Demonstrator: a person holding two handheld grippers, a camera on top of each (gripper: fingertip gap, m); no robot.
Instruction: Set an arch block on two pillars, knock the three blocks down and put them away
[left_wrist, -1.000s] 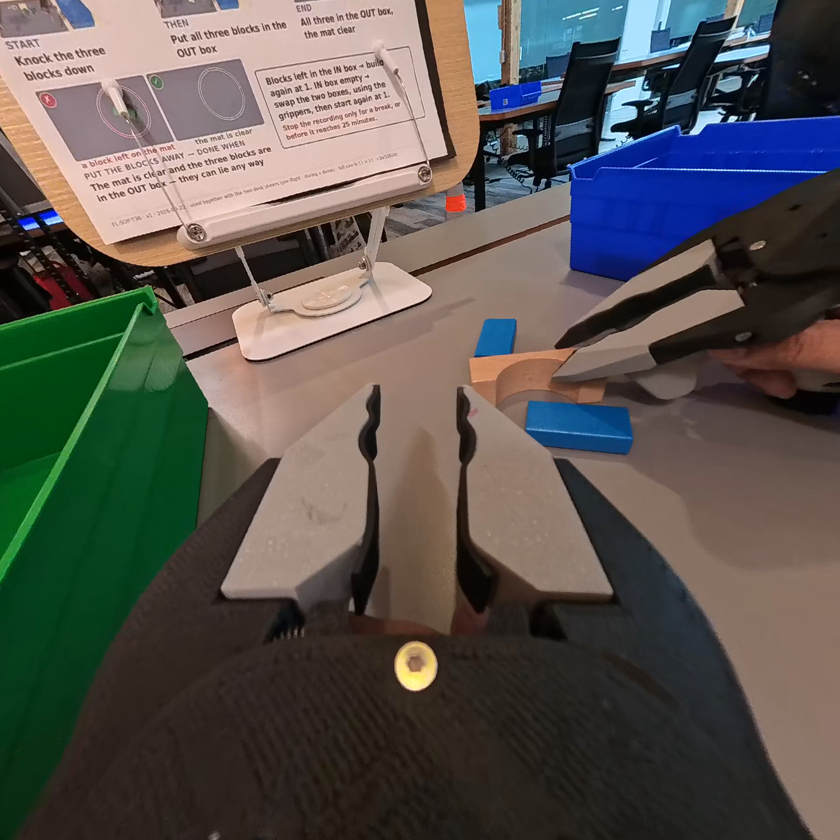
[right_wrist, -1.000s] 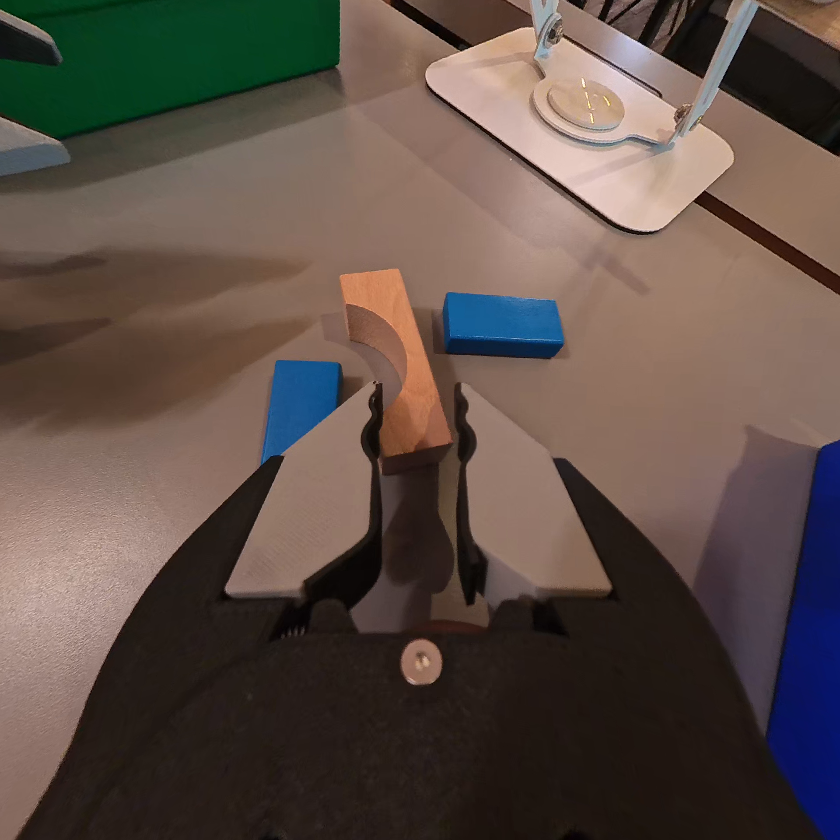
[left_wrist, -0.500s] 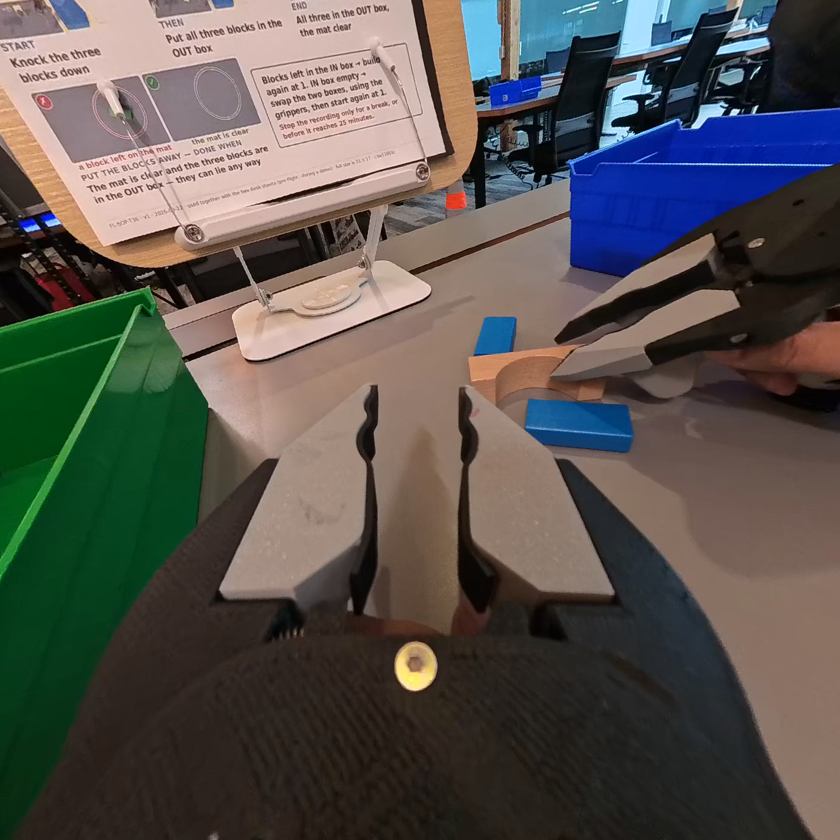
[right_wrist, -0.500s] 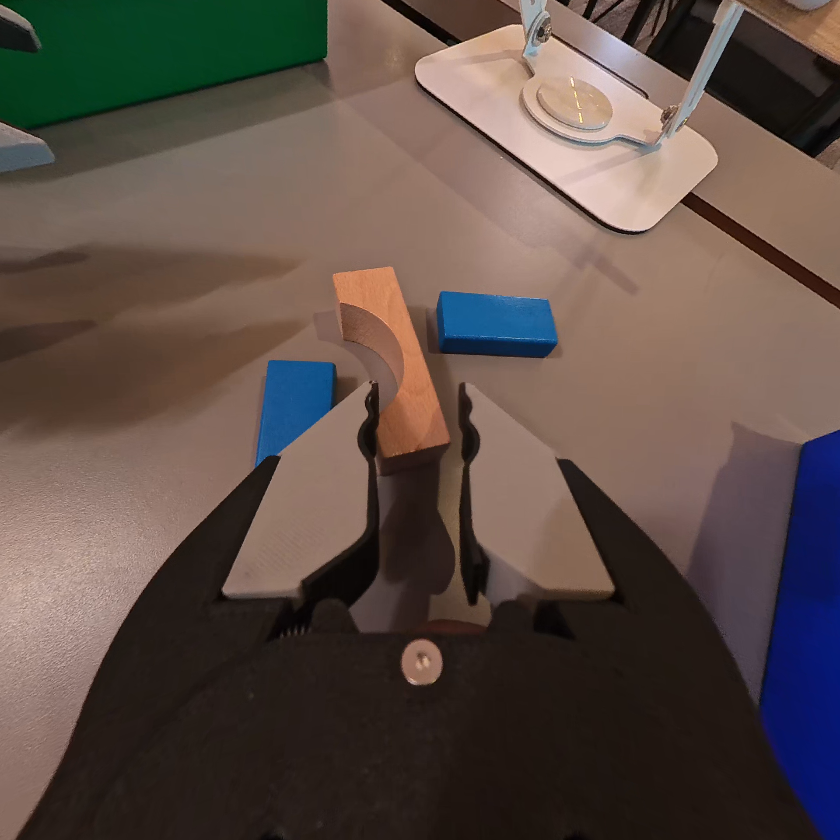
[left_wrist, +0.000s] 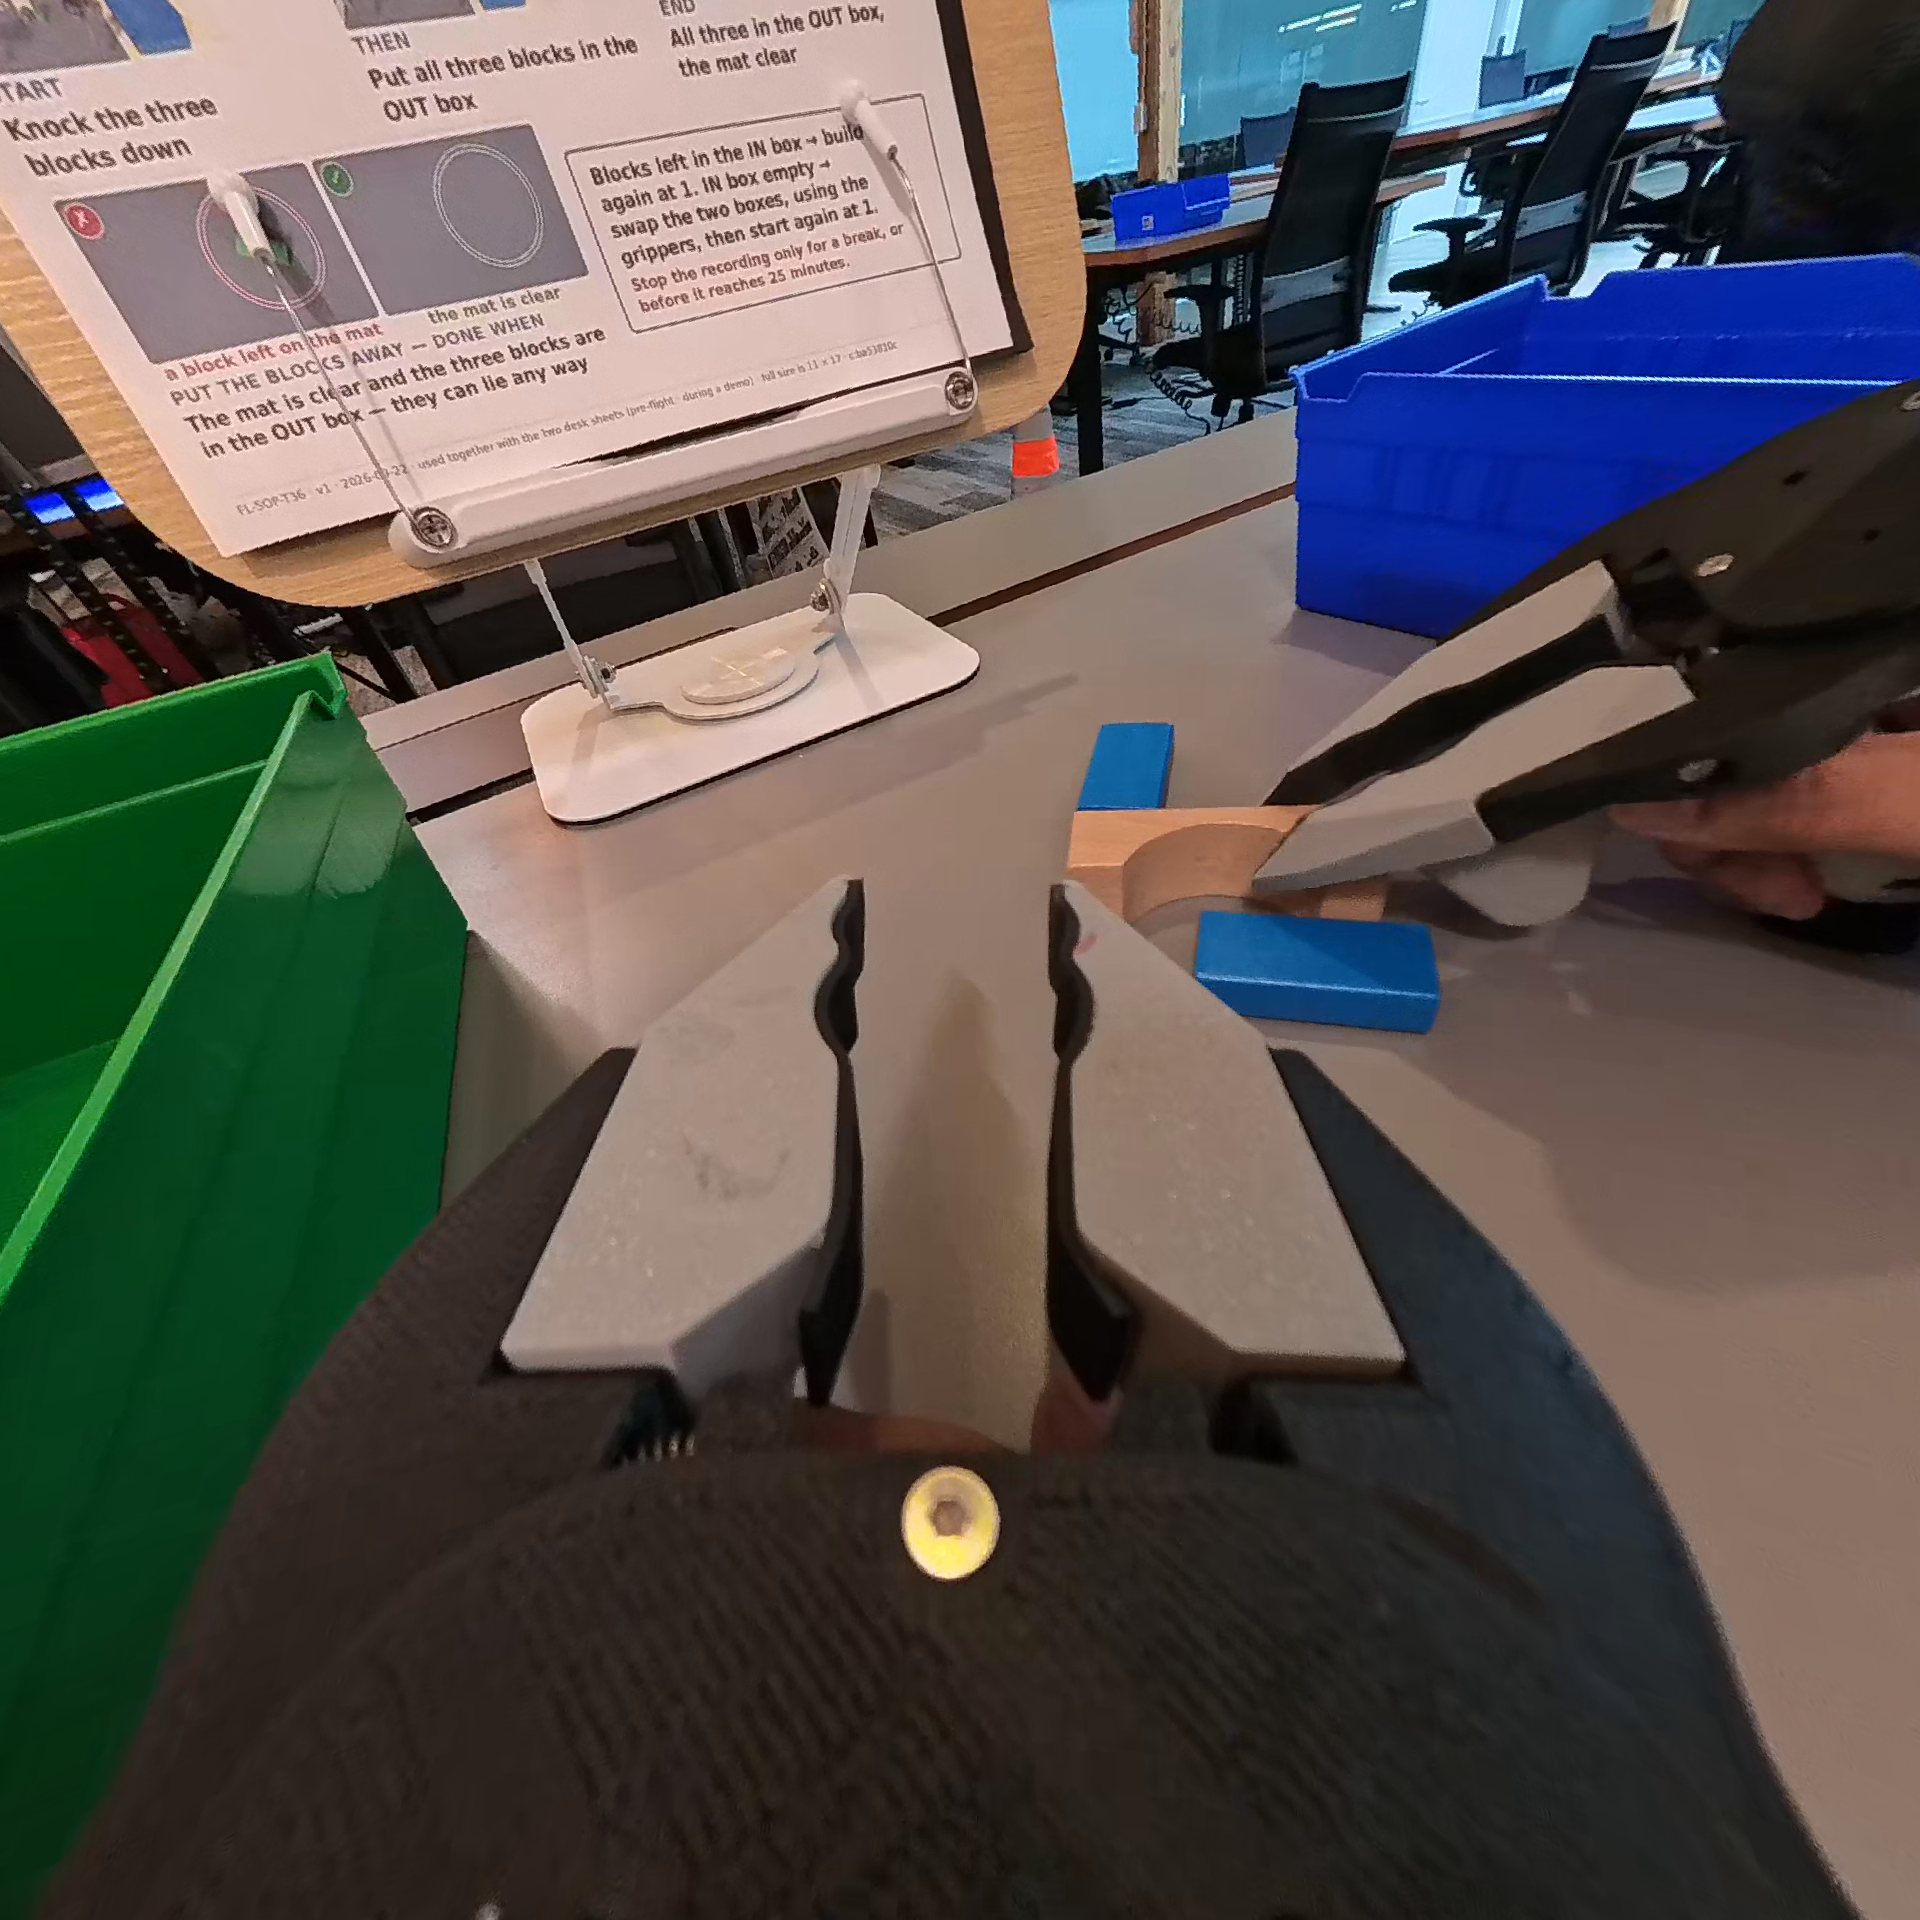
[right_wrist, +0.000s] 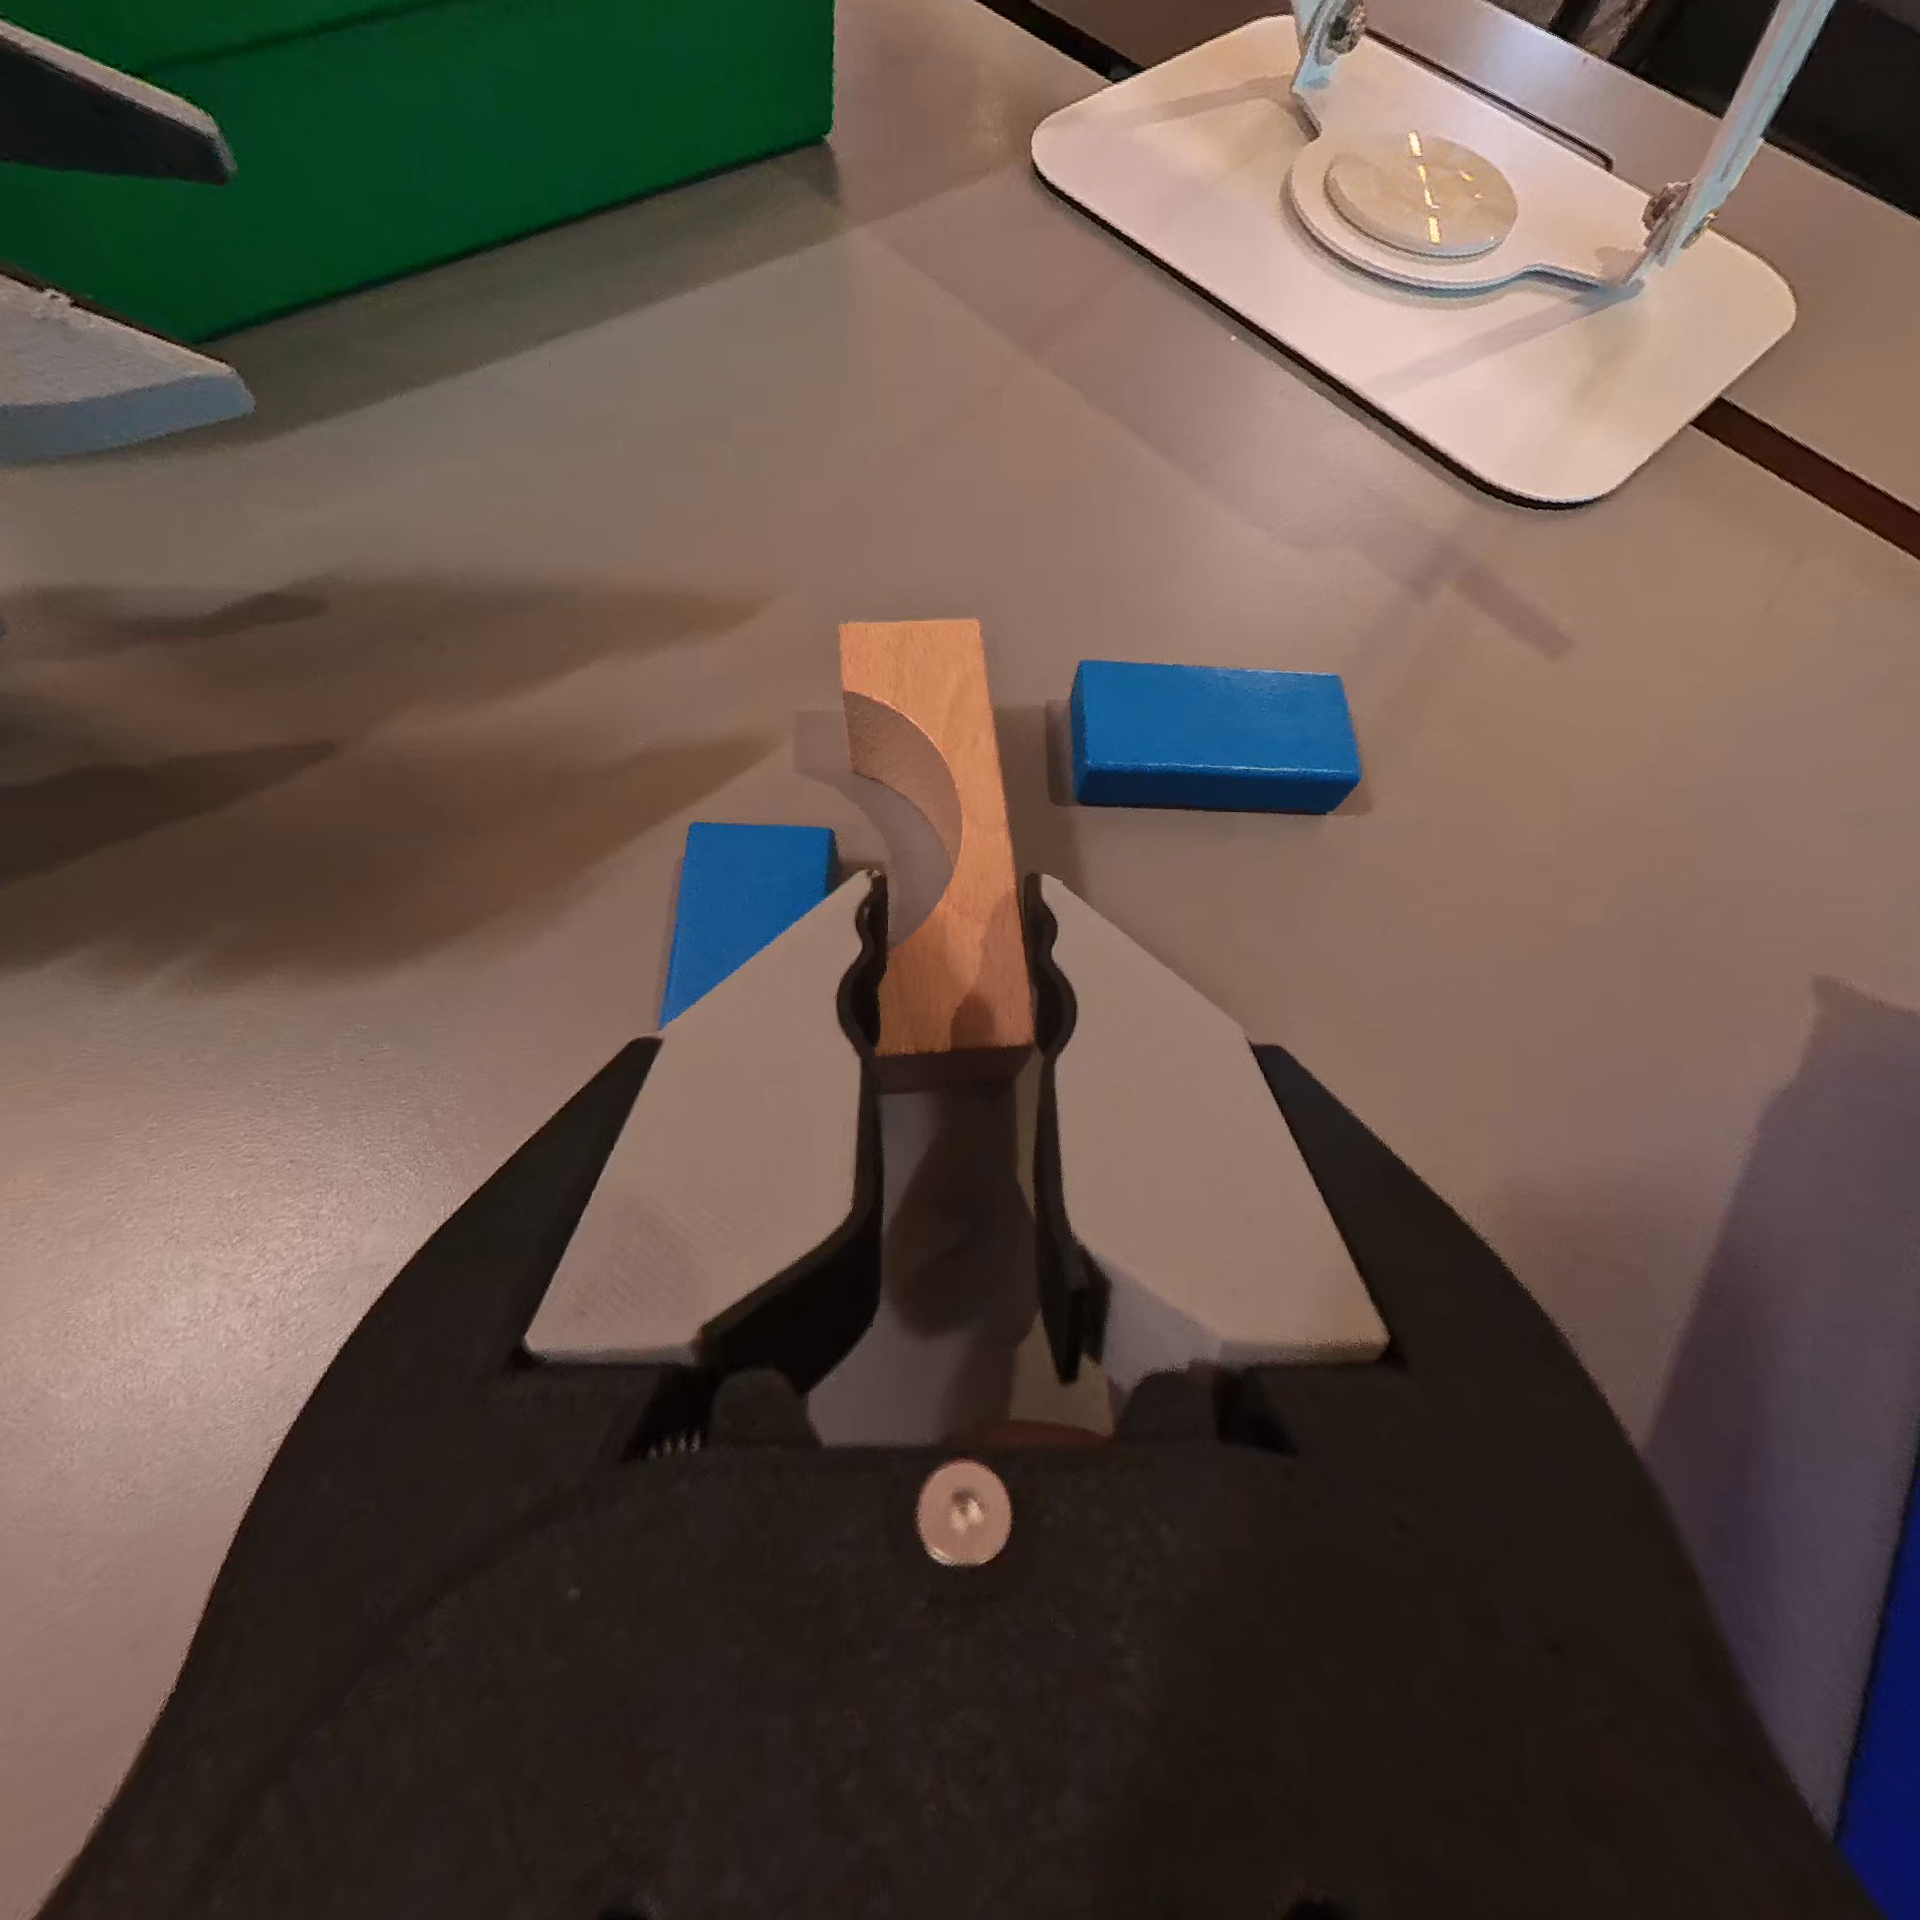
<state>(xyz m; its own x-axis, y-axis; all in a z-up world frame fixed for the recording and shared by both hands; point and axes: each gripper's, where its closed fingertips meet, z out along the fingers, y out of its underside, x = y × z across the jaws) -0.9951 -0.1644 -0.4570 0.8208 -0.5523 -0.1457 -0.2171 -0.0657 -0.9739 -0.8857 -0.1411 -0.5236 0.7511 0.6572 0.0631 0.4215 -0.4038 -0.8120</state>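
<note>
Right wrist view first: we find the natural-wood arch block (right_wrist: 940, 831) lying flat on the grey tabletop (right_wrist: 416, 1039), its near end pinched between the right gripper (right_wrist: 954, 940) pads, both pressing its sides. One blue rectangular block (right_wrist: 1210, 736) lies just right of it, another (right_wrist: 740, 904) by the left fingertip. We see the left gripper (left_wrist: 954, 971) spread, gripping nothing, beside the green bin (left_wrist: 156, 1039).
</note>
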